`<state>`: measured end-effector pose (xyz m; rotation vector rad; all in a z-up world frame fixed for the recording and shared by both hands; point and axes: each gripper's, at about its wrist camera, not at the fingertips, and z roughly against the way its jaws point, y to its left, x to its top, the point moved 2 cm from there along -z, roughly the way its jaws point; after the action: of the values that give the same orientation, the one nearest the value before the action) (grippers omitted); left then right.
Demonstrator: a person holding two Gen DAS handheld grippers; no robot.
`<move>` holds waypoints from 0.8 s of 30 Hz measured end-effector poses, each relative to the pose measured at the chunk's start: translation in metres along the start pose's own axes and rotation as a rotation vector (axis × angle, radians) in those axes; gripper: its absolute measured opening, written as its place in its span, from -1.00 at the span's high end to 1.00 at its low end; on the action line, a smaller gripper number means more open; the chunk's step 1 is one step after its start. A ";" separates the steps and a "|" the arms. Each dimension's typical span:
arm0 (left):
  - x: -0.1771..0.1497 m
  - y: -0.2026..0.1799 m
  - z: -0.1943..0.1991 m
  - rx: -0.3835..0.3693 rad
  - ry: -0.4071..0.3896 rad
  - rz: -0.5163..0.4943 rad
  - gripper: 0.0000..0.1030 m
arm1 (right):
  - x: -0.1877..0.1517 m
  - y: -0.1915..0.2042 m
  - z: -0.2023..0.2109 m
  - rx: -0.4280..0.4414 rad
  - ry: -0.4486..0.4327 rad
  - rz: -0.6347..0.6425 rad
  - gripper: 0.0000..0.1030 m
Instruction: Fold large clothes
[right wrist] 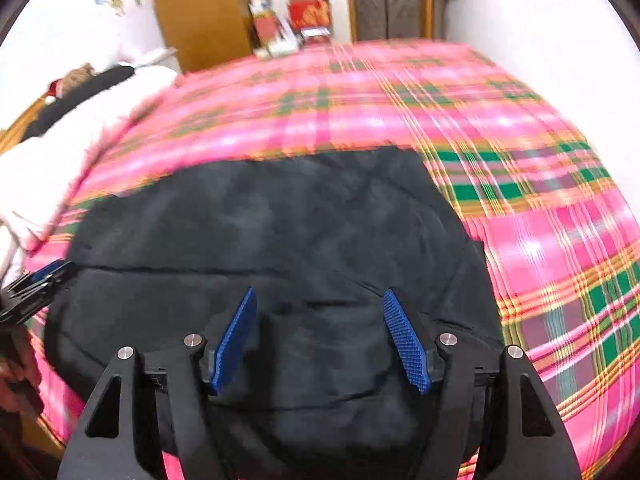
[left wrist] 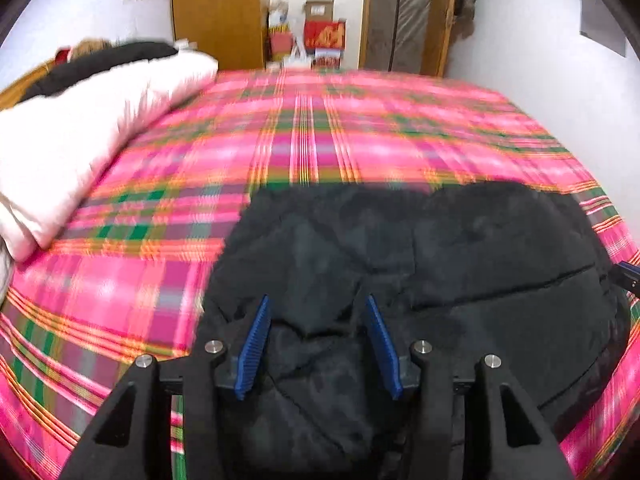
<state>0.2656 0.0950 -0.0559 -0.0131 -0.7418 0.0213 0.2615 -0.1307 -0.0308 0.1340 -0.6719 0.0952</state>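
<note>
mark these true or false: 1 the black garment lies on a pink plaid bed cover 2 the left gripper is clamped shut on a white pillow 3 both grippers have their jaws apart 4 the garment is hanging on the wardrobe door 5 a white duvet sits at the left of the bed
1. True. The black garment lies on the pink plaid bed cover.
2. False. The left gripper has its jaws apart above the black garment, with nothing pressed between its pads.
3. True. The right gripper also stands open over the garment.
4. False. The garment is spread on the bed; the wooden wardrobe stands beyond the bed's far edge.
5. True. The white duvet is bunched at the left side.
</note>
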 end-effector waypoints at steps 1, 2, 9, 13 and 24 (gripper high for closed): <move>0.002 0.001 0.001 0.019 -0.012 -0.011 0.00 | 0.003 0.011 -0.003 0.018 0.002 0.017 -0.29; 0.005 0.003 -0.003 0.043 -0.012 -0.020 0.00 | 0.006 0.020 -0.009 0.033 0.008 0.031 -0.29; 0.002 0.027 -0.052 0.023 0.095 0.064 -0.11 | 0.008 0.040 -0.067 -0.021 0.084 0.088 -0.29; 0.007 0.022 -0.054 0.048 0.103 0.064 -0.11 | 0.014 0.036 -0.056 0.004 0.068 0.088 -0.29; 0.017 0.018 -0.049 0.090 0.067 0.074 -0.10 | 0.022 -0.058 -0.059 -0.108 0.039 -0.059 -0.29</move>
<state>0.3115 0.1135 -0.0808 0.0444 -0.6728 0.1241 0.3222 -0.1774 -0.0676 0.0482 -0.6322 0.0044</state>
